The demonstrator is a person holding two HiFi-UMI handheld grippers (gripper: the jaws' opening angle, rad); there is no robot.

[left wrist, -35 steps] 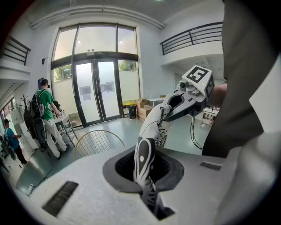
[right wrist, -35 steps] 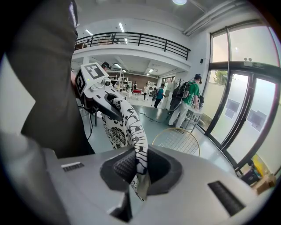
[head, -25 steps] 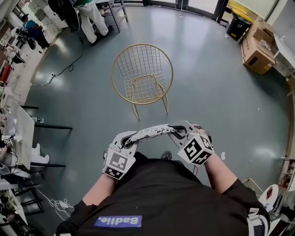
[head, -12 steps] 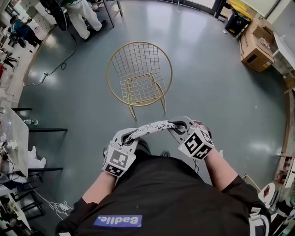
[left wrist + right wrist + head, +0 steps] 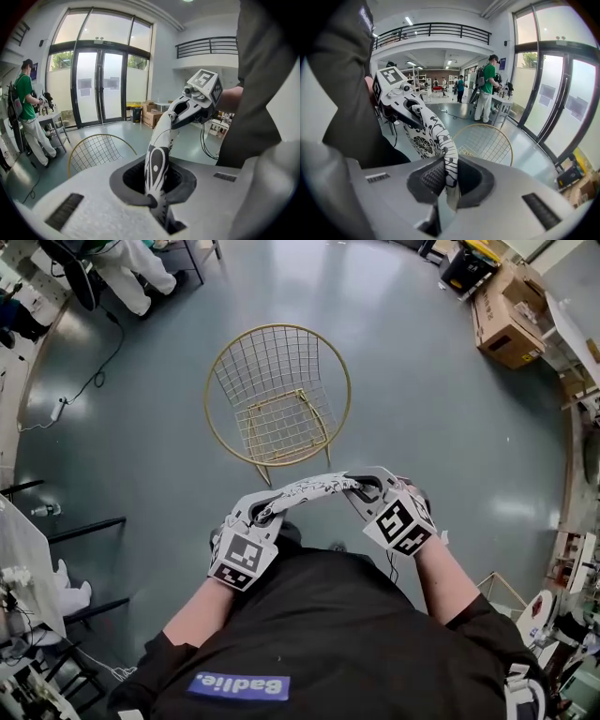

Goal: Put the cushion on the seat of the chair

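Over the floor (image 5: 450, 427), just short of the chair (image 5: 277, 395), the cushion (image 5: 305, 491) hangs stretched between both tongs. Left gripper (image 5: 265, 515) is clamped on one edge, right gripper (image 5: 361, 488) on the opposite edge. Likely reason: the two-edge hold keeps the floppy pad spread so it lands flat on the bare wire seat (image 5: 281, 423). Head view gives the cushion-to-chair gap. Gripper views confirm fabric pinched between the jaws, and show the glass doors (image 5: 101, 84).
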